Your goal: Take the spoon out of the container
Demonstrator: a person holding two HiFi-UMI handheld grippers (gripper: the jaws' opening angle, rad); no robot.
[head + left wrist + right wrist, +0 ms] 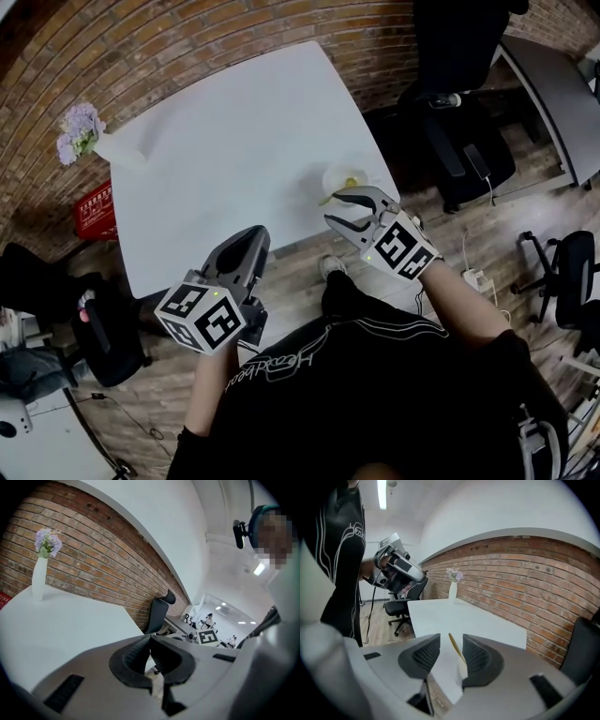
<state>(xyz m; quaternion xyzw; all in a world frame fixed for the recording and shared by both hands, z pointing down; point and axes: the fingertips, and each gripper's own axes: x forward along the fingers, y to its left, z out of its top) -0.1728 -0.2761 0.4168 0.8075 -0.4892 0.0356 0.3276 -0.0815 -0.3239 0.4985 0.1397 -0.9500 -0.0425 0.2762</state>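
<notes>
A small white container (339, 174) stands at the table's near right edge, with a yellow-green spoon (327, 199) leaning out of it toward me. My right gripper (335, 207) is open just in front of it. In the right gripper view the spoon's handle (456, 647) shows in the gap between the jaws, and neither pad touches it. The container (462, 668) shows low behind the right jaw there. My left gripper (251, 234) hovers at the table's near edge, well left of the container, shut on nothing (149, 638).
The white table (234, 159) runs away toward a brick wall. A white vase of purple flowers (82, 134) stands at its far left corner. Black office chairs (455, 103) and a grey desk (553, 94) stand to the right. A red crate (94, 208) sits on the floor at the left.
</notes>
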